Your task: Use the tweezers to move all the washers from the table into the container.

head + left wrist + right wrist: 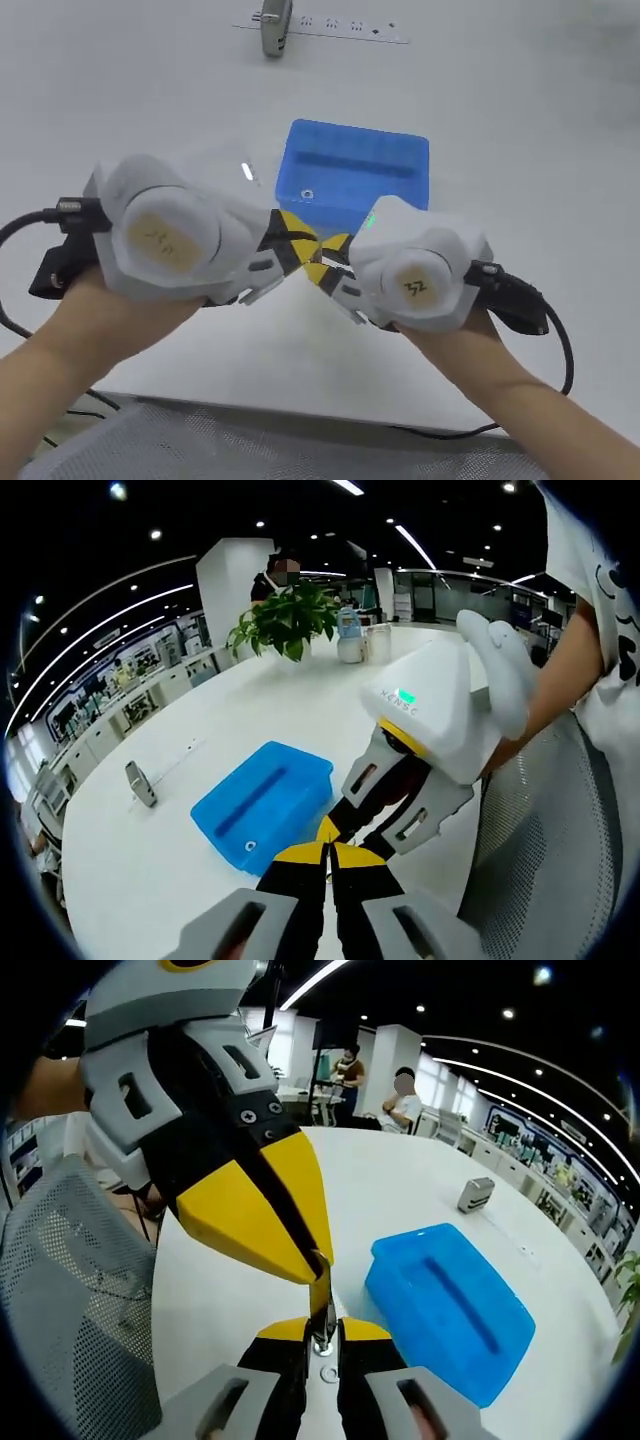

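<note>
Your left gripper (329, 848) and right gripper (322, 1338) both clamp their jaws on the tweezers (321, 1305), lower centre, beside the container (450, 1305).

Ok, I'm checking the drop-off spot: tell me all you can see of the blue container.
The blue container is a rectangular, translucent plastic-looking box with a long groove along its middle. It stands flat on the white table, just beyond the jaws, touched by neither. A small ring sits at its near left corner.
</note>
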`<state>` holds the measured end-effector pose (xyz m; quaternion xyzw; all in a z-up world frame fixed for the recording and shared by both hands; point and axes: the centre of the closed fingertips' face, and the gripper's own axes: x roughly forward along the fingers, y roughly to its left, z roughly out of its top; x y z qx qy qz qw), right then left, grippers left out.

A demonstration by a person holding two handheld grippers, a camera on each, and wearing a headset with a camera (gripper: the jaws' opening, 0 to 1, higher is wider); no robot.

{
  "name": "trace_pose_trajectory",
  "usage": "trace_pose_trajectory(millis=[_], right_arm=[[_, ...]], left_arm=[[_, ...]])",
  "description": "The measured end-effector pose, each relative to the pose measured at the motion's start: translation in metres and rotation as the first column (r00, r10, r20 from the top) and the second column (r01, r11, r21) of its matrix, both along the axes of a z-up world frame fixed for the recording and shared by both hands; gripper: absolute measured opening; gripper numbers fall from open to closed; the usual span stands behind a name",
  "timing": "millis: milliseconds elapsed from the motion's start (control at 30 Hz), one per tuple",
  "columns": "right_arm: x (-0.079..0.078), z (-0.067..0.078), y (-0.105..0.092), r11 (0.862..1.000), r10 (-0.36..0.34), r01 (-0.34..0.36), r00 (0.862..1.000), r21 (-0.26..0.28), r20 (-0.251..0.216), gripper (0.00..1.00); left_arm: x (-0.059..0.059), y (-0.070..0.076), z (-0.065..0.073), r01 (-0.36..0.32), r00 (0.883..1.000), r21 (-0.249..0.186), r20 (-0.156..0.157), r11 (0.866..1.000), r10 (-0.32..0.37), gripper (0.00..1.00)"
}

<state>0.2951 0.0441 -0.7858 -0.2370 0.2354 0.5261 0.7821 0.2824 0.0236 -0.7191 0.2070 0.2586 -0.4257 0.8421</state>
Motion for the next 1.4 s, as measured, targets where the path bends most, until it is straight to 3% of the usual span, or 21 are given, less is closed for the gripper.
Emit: trace_pose_trajectory(millis=[167, 300, 400, 567, 700, 800, 900, 1067, 1267, 1400], right_arm=[[0.0, 0.004, 0.001, 1.0, 0.028, -0.027, 0.999, -0.015, 0.024, 0.07], [0.002, 0.003, 0.003, 0.999, 0.037, -0.037, 0.999, -0.019, 0.022, 0.07], [0.002, 0.003, 0.003, 0.999, 0.039, -0.038, 0.999, -0.02, 0.021, 0.06], [0.002, 0.001, 0.005, 0.998, 0.064, -0.063, 0.998, -0.023, 0.019, 0.05], [0.005, -0.003, 0.006, 0.996, 0.086, -0.086, 0.996, -0.027, 0.011, 0.07], [0.005, -0.019, 0.002, 0.991, 0.109, -0.11, 0.994, -0.076, -0.022, 0.07], [0.005, -0.02, 0.003, 0.993, 0.108, -0.11, 0.994, -0.052, -0.031, 0.06], [0.003, -0.019, 0.004, 0.991, 0.118, -0.118, 0.993, -0.061, -0.014, 0.05], [0.004, -0.019, 0.003, 0.992, 0.107, -0.107, 0.994, -0.071, -0.003, 0.04], [0.004, -0.015, 0.002, 0.992, 0.105, -0.105, 0.994, -0.07, 0.004, 0.04]], left_arm=[[0.0, 0.002, 0.0, 0.002, 1.0, 0.031, 0.006, 1.0, -0.002, 0.0], [0.002, 0.003, -0.002, 0.001, 1.0, 0.023, 0.005, 1.0, -0.001, 0.0], [0.003, 0.003, -0.002, 0.006, 1.0, 0.047, 0.008, 0.999, -0.007, 0.0], [0.003, 0.002, -0.002, 0.011, 1.0, 0.039, 0.002, 0.999, -0.011, 0.0], [0.003, 0.002, -0.003, 0.021, 1.0, 0.054, 0.002, 0.998, -0.021, 0.0], [0.002, 0.001, -0.003, 0.026, 1.0, 0.054, 0.003, 0.998, -0.027, 0.0], [0.002, 0.003, -0.004, 0.027, 1.0, 0.059, 0.0, 0.998, -0.027, 0.0], [0.002, 0.003, -0.004, 0.021, 1.0, 0.04, -0.009, 0.999, -0.021, 0.0], [0.002, 0.0, -0.004, 0.022, 1.0, 0.047, 0.0, 0.999, -0.022, 0.0], [0.006, 0.001, 0.0, -0.027, 1.0, 0.027, 0.0, 0.999, 0.027, 0.0]])
